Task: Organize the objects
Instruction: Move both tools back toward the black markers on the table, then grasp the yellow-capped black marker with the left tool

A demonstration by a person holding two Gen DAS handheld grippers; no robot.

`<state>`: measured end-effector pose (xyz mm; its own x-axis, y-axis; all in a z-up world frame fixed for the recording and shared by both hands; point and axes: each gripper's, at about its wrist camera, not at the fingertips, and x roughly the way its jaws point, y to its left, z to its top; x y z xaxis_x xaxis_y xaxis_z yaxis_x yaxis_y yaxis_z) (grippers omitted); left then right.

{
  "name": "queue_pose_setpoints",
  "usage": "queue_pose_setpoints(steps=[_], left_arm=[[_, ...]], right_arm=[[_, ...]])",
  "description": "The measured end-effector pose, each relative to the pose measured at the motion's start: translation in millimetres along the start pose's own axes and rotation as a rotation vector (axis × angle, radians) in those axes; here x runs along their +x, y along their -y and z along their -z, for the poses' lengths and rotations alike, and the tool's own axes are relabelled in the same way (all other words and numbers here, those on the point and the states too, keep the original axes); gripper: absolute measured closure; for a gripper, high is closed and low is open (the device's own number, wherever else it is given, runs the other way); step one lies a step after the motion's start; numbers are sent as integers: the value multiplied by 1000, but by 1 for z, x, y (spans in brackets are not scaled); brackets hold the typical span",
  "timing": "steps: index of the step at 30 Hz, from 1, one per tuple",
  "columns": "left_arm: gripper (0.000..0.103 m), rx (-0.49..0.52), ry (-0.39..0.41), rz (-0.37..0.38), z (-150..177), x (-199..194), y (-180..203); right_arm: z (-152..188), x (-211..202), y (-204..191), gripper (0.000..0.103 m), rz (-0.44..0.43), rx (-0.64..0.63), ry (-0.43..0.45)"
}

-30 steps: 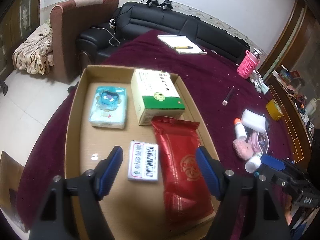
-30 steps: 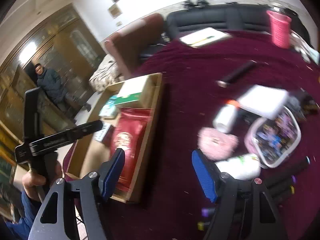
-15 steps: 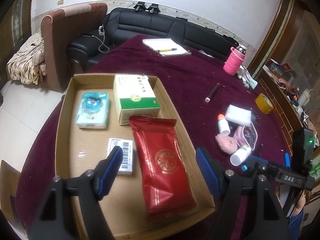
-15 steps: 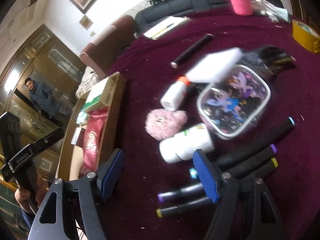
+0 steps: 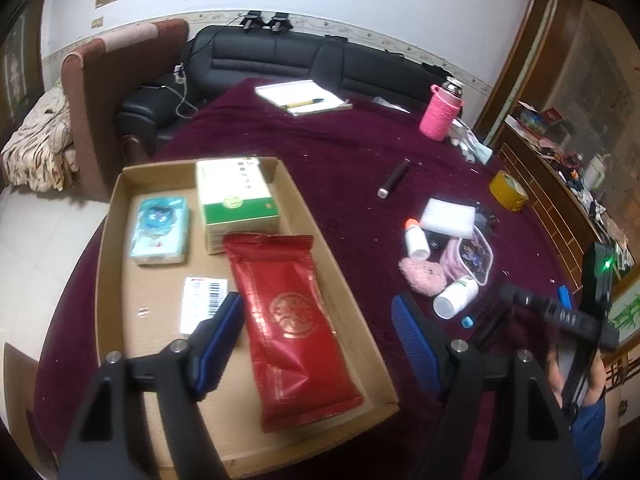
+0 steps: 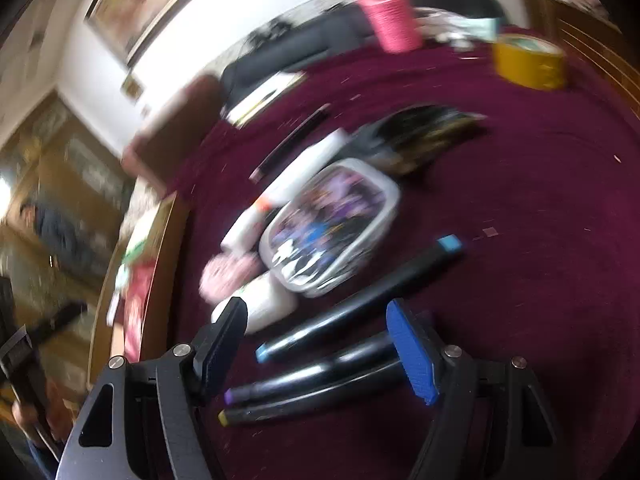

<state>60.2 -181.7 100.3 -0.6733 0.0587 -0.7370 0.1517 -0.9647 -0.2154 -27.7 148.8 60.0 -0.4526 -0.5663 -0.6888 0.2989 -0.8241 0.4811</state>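
Observation:
A cardboard tray (image 5: 112, 240) on the maroon cloth holds a red pouch (image 5: 296, 320), a green and white box (image 5: 236, 200), a blue tissue pack (image 5: 160, 232) and a small barcode box (image 5: 200, 300). My left gripper (image 5: 316, 320) hangs open above the red pouch, with nothing between its fingers. My right gripper (image 6: 316, 316) is open and empty, just above three black markers (image 6: 360, 300). A white bottle (image 6: 264, 308), a pink puff (image 6: 228, 276) and a clear printed pouch (image 6: 332, 224) lie just beyond. The right wrist view is blurred.
Loose on the cloth are a white foam block (image 5: 448, 216), a small orange-capped bottle (image 5: 416, 238), a dark tube (image 5: 394, 178), a yellow tape roll (image 5: 508, 192), a pink bottle (image 5: 440, 114) and a notebook (image 5: 304, 98). A black sofa stands behind the table.
My right gripper has swung right and down from the tray's edge to the markers, rolling as it went. My left gripper has drawn back and up, so more of the tray shows.

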Motion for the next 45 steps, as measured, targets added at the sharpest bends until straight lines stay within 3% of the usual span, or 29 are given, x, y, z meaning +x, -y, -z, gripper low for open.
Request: queue_pose_setpoints(steps=[7, 14, 24, 29, 32, 34, 35, 45], left_arm=[[28, 68, -28, 42, -1, 12, 37], [28, 144, -77, 149, 0, 32, 76], [28, 255, -179, 143, 11, 81, 126], [42, 435, -209, 181, 42, 85, 167], [57, 545, -198, 158, 60, 86, 188], [76, 597, -216, 163, 70, 90, 199], [80, 612, -227, 167, 73, 92, 202], [87, 700, -219, 157, 80, 98, 226]], right_arm=[[-5, 1, 42, 25, -27, 169, 13], [-5, -11, 52, 25, -52, 214, 46], [-3, -19, 48, 25, -108, 228, 61], [-4, -22, 50, 25, -125, 245, 75], [-5, -24, 51, 25, -128, 251, 83], [-5, -23, 52, 25, -128, 255, 83], [-5, -23, 53, 25, -130, 260, 82], [-6, -27, 58, 25, -143, 300, 99]])
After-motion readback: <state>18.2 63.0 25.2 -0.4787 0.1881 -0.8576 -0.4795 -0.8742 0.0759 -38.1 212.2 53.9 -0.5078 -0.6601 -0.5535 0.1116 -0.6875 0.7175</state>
